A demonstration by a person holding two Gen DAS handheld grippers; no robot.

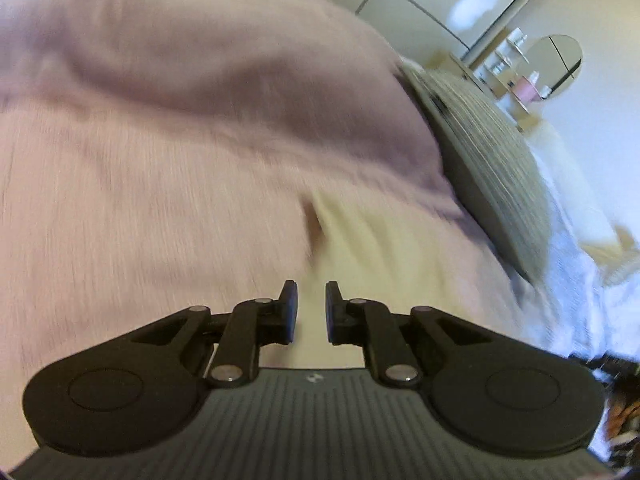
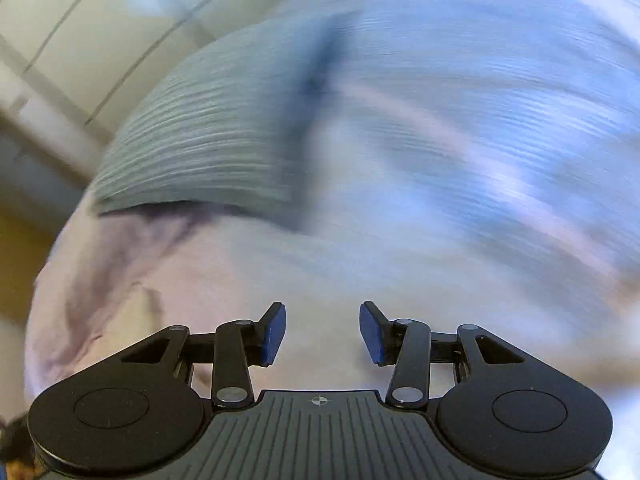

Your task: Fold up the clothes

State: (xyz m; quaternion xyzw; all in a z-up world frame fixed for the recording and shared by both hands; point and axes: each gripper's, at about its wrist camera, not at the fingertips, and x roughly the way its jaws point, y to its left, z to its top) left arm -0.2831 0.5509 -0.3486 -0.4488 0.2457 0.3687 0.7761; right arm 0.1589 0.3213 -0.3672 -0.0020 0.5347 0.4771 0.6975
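Both views are smeared w/ motion blur, so I read them w/ care.

Left wrist view: my left hand-held gripper (image 1: 311,312) sits at bottom centre, jaws a narrow gap apart, nothing between them, pads bare. Past the tips, centre frame, I see a pale cream garment (image 1: 352,236) lying on the pink bedspread (image 1: 160,140), which fills the left and middle. It's flat on the bed, not lifted, prob. because neither gripper has a hold on it. Whether it's part folded I can't tell; too blurred. A grey ribbed pillow (image 1: 492,168) lies along the right side of the bedspread, touching its edge, w/ white sheet (image 1: 576,264) beyond at right. Upper right: a dressing table w/ round mirror (image 1: 556,64), well apart from the work.

Right wrist view: my right hand-held gripper (image 2: 322,332) at bottom centre, blue pads (image 2: 276,332) wide apart, empty. It points down over pale cloth (image 2: 304,288); can't tell if that's bedspread or garment. The pillow (image 2: 208,152) shows upper left, white sheet (image 2: 500,120) across upper right, closet doors (image 2: 80,32) in the top left corner.

My guess: both grippers are free and between grasps, so the next move needs a fresh pick on a garment edge. The left jaws look too narrow to take cloth w/o widening first.
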